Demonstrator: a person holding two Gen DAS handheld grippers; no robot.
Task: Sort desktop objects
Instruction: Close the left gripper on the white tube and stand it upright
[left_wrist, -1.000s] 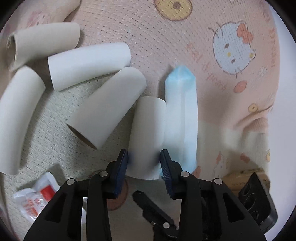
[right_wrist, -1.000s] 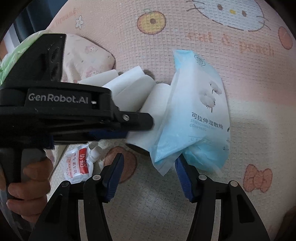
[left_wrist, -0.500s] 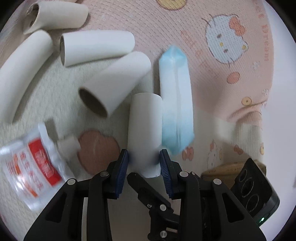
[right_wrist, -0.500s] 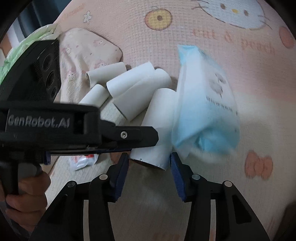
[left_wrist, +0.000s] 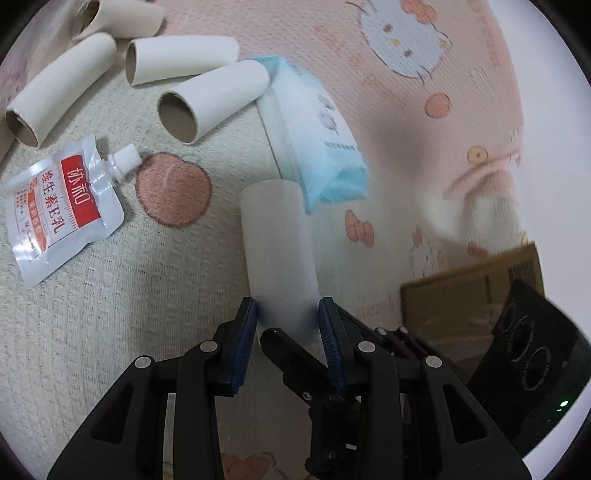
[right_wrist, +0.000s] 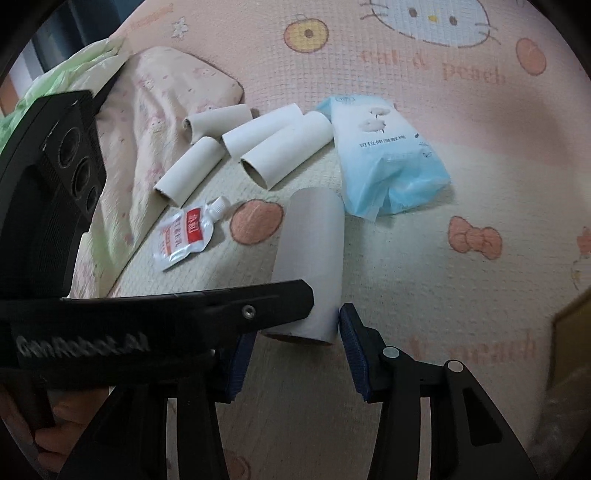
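Observation:
My left gripper (left_wrist: 286, 317) is shut on a white cardboard tube (left_wrist: 279, 247) and holds it lifted above the mat; the tube shows in the right wrist view (right_wrist: 308, 266) too. My right gripper (right_wrist: 291, 339) is open just below the tube's near end, its left finger hidden behind the left gripper's body (right_wrist: 155, 325). Several more tubes (left_wrist: 214, 99) lie at the upper left. A blue wipes pack (left_wrist: 317, 129) lies flat beside them, also in the right wrist view (right_wrist: 384, 162). A red and white spout pouch (left_wrist: 61, 203) lies to the left.
Everything lies on a pink and cream Hello Kitty mat (right_wrist: 424, 258). A pink pillow (right_wrist: 166, 88) and a green cloth (right_wrist: 66, 70) lie at the far left. A cardboard box (left_wrist: 472, 295) sits at the right edge.
My left gripper has lifted the tube and pulled it back from the pile. The wipes pack has fallen flat onto the mat. The right gripper has drawn back with it.

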